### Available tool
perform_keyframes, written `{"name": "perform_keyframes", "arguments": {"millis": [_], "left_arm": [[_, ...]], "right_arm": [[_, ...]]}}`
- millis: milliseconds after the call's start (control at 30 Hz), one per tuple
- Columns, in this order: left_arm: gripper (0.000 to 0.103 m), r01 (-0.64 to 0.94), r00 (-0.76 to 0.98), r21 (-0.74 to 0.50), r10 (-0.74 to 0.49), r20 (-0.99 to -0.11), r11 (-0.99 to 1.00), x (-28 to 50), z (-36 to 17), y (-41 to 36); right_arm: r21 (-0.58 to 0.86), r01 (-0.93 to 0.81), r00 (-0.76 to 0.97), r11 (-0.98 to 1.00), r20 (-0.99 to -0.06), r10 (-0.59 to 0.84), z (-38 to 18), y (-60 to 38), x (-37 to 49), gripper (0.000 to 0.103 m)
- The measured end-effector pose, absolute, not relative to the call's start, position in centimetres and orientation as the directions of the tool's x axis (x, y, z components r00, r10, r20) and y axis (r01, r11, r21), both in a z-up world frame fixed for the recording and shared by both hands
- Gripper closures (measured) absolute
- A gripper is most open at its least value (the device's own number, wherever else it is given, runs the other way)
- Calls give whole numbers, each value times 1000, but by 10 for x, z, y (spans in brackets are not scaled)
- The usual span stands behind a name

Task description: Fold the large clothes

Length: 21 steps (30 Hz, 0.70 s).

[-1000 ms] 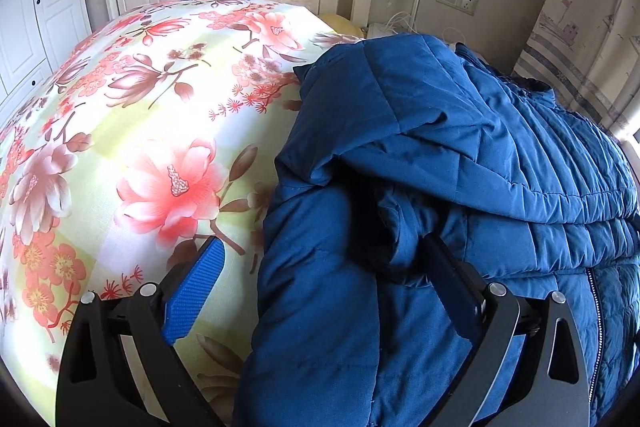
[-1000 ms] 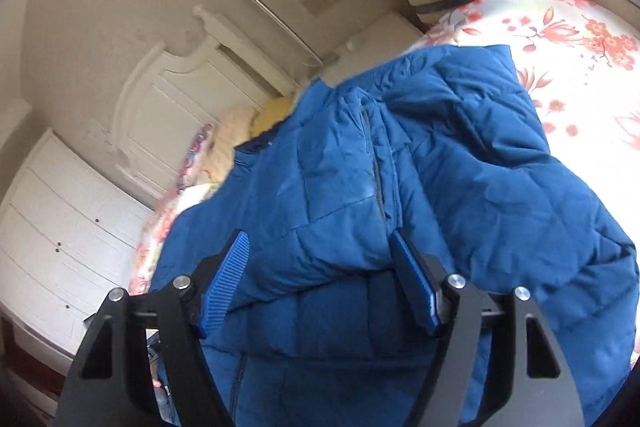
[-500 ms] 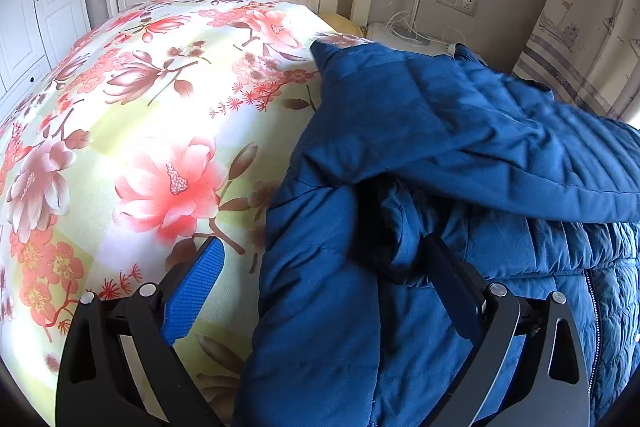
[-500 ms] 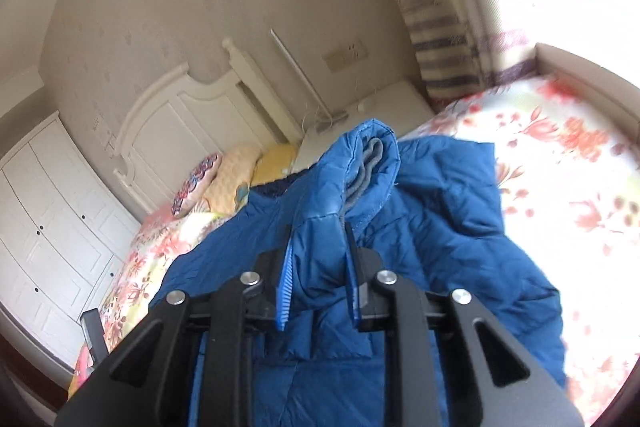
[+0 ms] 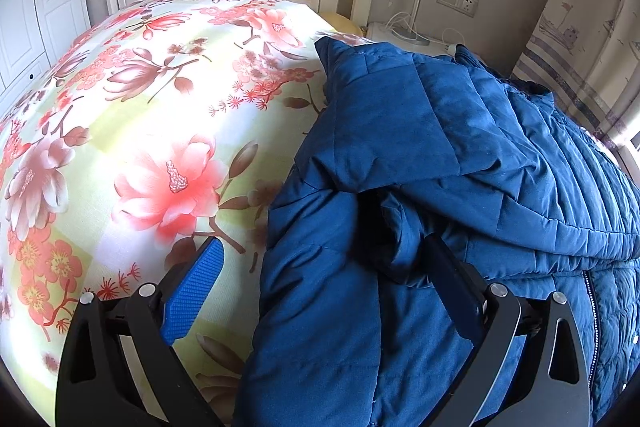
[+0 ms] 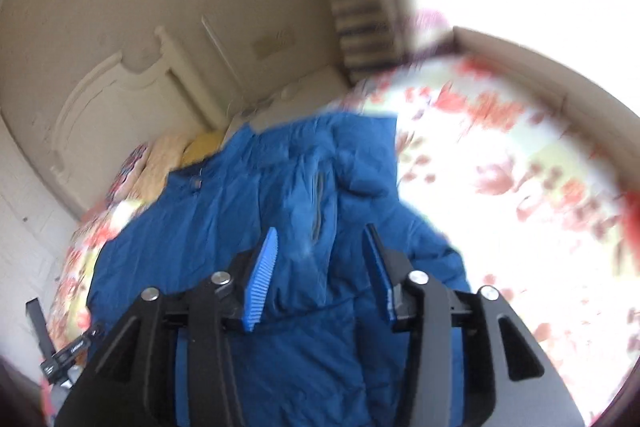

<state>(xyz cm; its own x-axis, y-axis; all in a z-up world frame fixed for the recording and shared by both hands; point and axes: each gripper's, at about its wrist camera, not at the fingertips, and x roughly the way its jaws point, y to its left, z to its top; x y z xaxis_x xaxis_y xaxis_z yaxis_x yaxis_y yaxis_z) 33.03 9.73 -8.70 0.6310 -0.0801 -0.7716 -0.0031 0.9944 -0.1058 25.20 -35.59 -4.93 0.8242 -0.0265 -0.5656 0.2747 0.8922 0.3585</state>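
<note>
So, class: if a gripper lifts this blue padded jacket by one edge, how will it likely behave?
The blue padded jacket will probably flop and drape rather than hold its shape: it already lies in soft creases on the floral bedspread. Its quilted padding suggests it is bulky but fairly light. The smooth shell may slip from the left gripper.

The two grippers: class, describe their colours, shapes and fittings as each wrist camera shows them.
Both look alike. The left gripper and the right gripper each have two black angular arms with triangular cut-outs and round silver bolt heads at the joints. The fingers carry flat, bright blue, finely ribbed pads. No cables, sleeves or markings show.
</note>
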Motion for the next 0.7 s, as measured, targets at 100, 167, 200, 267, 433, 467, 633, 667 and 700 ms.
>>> {"name": "perform_keyframes", "arguments": {"millis": [100,167,200,267,433,467,633,667,700], "left_arm": [[6,-5,633,-100,-75,-770,995,329,-86,97],[6,-5,635,-97,-72,-770,995,329,-86,96],[6,-5,635,-95,-70,-769,995,329,-86,96],[6,-6,638,-96,-71,-767,995,329,-85,97],[15,-96,798,-105,14,-602,990,293,-52,110],[15,-107,849,-147,14,-529,983,281,-38,115],[11,47,851,-218,-154,-502,975,308,13,89],[10,90,834,-211,-189,-519,973,320,16,76],[9,120,818,-207,-215,-533,971,330,14,67]], "right_arm": [[228,170,831,959,-556,-15,-35,-320,270,52],[152,126,815,980,-579,-15,-38,-300,288,51],[98,121,792,988,-609,-36,-46,-291,299,51],[2,140,690,990,-718,-96,-74,-285,323,50],[-1,106,672,994,-737,-73,-97,-286,326,49],[3,106,674,994,-735,-70,-98,-286,325,49],[16,106,680,994,-731,-61,-99,-291,327,49],[22,106,682,994,-730,-56,-100,-291,326,49],[28,106,683,994,-729,-52,-100,-292,326,49]]}}
